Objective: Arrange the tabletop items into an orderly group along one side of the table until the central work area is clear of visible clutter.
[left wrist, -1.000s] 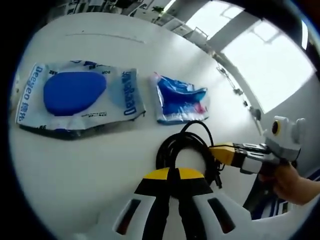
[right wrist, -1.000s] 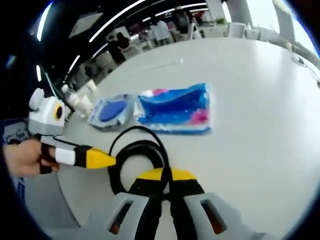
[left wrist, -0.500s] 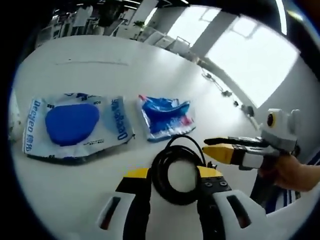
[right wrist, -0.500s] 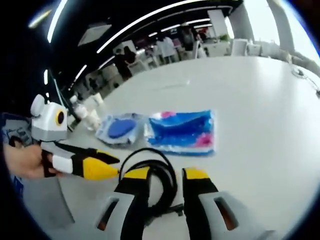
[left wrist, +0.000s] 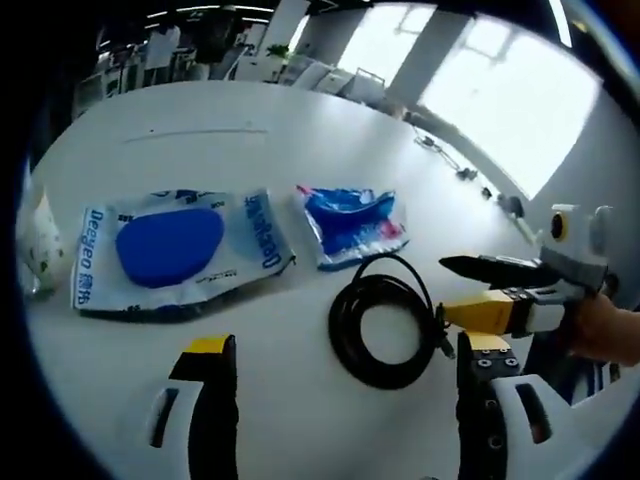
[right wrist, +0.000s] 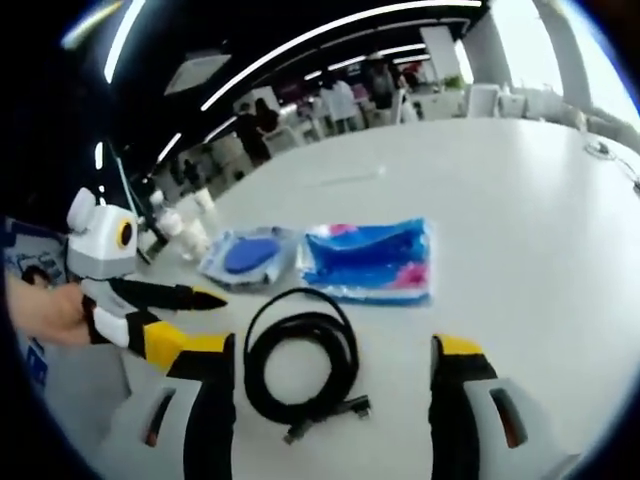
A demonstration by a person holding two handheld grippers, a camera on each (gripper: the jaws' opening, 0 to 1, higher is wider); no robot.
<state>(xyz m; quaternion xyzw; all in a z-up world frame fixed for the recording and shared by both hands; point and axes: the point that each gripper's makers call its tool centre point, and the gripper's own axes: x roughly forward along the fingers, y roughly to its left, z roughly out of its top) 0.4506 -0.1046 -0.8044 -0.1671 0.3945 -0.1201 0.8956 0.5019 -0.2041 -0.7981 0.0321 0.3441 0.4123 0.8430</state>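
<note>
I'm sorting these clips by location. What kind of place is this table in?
Probably a large open office or showroom: a big white table, long ceiling strip lights, people standing at the back, and tall bright windows.

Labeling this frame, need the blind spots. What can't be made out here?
- Bottles in the left gripper view: cut by the rim; kind unclear.
- Bottles in the right gripper view: too small to identify.
- Small print on the pouch: blurred.
- Cable plug type: too small.
- Wrinkled blue packet: label unreadable.
- Background people, right gripper view: dark, tiny.
- Both tongs' bases: cut by the bottom edge.
</note>
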